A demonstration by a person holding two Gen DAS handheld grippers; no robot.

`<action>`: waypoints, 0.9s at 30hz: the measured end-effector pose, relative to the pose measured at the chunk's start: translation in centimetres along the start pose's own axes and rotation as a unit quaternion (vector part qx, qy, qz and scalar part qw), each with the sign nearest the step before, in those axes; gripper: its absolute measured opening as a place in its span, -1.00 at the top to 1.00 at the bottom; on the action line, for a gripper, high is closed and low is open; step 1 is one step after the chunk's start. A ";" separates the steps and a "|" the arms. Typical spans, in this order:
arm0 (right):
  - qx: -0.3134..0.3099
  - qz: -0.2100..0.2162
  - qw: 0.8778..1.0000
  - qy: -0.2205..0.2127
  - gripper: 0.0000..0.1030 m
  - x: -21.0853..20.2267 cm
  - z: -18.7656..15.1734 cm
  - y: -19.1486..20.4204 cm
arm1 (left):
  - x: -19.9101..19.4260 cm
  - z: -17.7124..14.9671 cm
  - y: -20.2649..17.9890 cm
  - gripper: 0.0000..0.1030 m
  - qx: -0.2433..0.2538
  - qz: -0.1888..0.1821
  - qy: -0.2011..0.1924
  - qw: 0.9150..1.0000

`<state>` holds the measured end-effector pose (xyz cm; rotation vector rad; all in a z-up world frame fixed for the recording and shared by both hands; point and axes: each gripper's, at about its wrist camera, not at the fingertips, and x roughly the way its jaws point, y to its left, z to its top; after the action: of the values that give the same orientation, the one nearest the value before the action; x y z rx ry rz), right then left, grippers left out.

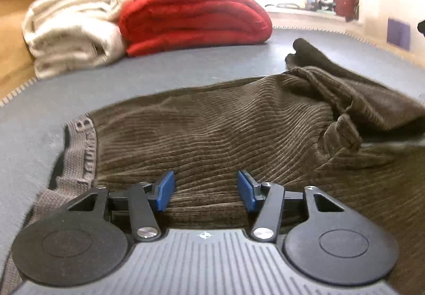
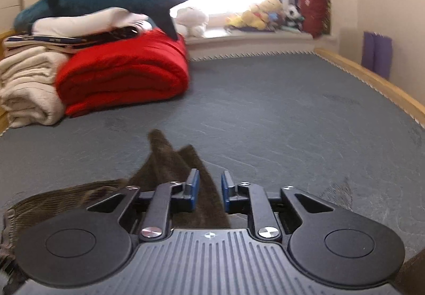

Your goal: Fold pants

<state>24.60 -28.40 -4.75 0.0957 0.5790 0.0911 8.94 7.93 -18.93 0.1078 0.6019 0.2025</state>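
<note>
- Left wrist view: brown corduroy pants [image 1: 239, 130] lie crumpled on the grey bed [image 1: 164, 74], grey knit waistband [image 1: 79, 151] at the left end, legs bunched up toward the right.
- left gripper [image 1: 205, 190] sits low over the waist area; blue fingers [image 1: 166, 190] stand apart, corduroy between them, pads not pressing on it, so released.
- Behind the pants: folded red blanket [image 1: 194, 18] touching a cream blanket [image 1: 71, 29], more folded bedding stacked on top.
- Right wrist view: right gripper [image 2: 209, 192] has a raised ridge of the pants [image 2: 170, 159] between its fingers [image 2: 192, 190]; gap is narrow. Cloth touches the left pad; contact at the right pad is unclear, so can't tell if it is pinched.
- Rest of the pants trails off to the lower left.
- Far end of the bed [image 2: 265, 109]: red blanket [image 2: 124, 77], cream blanket [image 2: 29, 88], plush shark [image 2: 106, 5] on top of the stack; soft toys [image 2: 265, 13] on the window sill.
</note>
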 end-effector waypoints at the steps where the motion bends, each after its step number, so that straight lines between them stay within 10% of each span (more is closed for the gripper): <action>1: 0.006 -0.002 1.000 0.003 0.71 0.9 0.0 -0.6 | 0.2 0.0 -0.4 -0.20 0.011 0.007 0.002 1.000; 9: 0.033 0.029 0.994 0.098 0.63 10.2 -1.9 -3.1 | 1.5 0.0 -0.4 -0.21 0.004 0.001 0.000 1.000; 13: 0.021 0.042 0.987 0.151 0.00 14.2 -3.4 -1.9 | 1.7 0.1 -0.2 -0.22 -0.003 -0.005 0.000 1.000; 17: -0.022 0.020 0.988 0.153 0.01 15.7 -4.5 -0.7 | 1.7 0.1 0.1 -0.22 -0.009 -0.009 0.000 1.000; 19: -0.025 0.021 0.988 0.149 0.30 15.7 -4.1 -0.3 | 1.8 0.1 0.1 -0.23 -0.009 -0.009 0.000 1.000; 20: -0.028 0.034 0.988 0.145 0.84 15.4 -3.9 -0.3 | 1.8 0.1 0.1 -0.23 -0.009 -0.009 0.000 1.000; 27: 0.005 0.082 0.992 0.094 0.89 9.4 0.6 -3.2 | 1.8 0.1 0.0 -0.23 -0.008 -0.008 0.000 1.000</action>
<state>32.99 -30.58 -9.75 0.1454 0.7604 0.2586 10.42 8.36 -19.83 0.0866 0.6008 0.1915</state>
